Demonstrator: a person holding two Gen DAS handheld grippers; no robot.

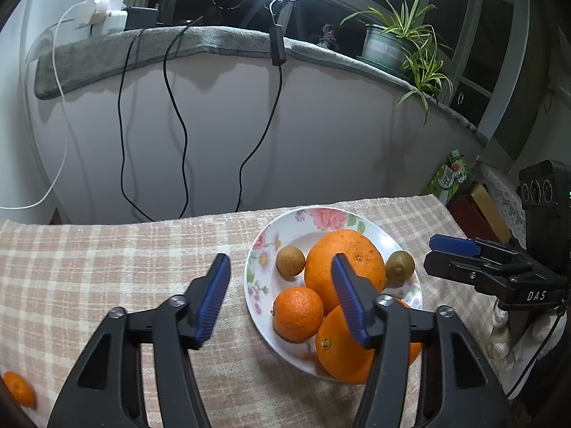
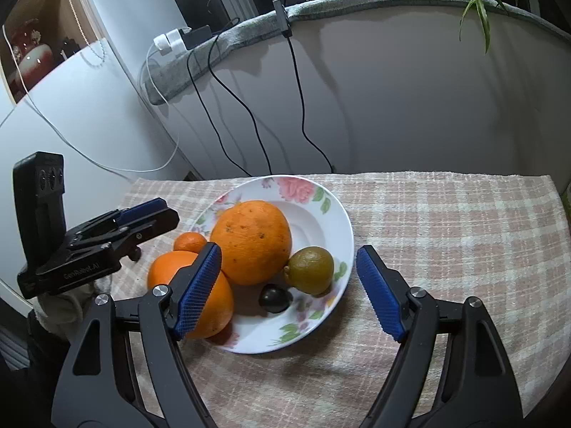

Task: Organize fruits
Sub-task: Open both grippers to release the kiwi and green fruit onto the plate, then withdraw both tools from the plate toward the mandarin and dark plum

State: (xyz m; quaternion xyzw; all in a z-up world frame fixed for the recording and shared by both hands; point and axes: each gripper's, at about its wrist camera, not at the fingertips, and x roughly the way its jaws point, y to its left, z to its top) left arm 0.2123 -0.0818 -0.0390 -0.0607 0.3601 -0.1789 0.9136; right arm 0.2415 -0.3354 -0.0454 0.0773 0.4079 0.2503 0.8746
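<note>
A floral white plate [image 1: 321, 215] [image 2: 335, 210] sits on the checked cloth. It holds a large orange [image 1: 351, 253] [image 2: 251, 240], a second orange [image 1: 339, 349] [image 2: 217, 303], a small mandarin [image 1: 298, 314] [image 2: 190, 241], two greenish-brown fruits [image 1: 290, 260] [image 1: 399, 267] [image 2: 309, 269] and a dark small fruit [image 2: 274, 297]. My left gripper [image 1: 282, 296] is open and empty, above the plate's left edge. My right gripper [image 2: 289, 290] is open and empty, over the plate's near side. One more mandarin [image 1: 19, 388] lies on the cloth at the far left.
The table with the checked cloth [image 1: 107, 267] [image 2: 446, 232] stands against a white wall with hanging cables [image 1: 178, 114]. A grey-covered ledge [image 1: 200, 41] carries chargers and a potted plant [image 1: 403, 42]. Boxes [image 1: 471, 210] stand beside the table's right end.
</note>
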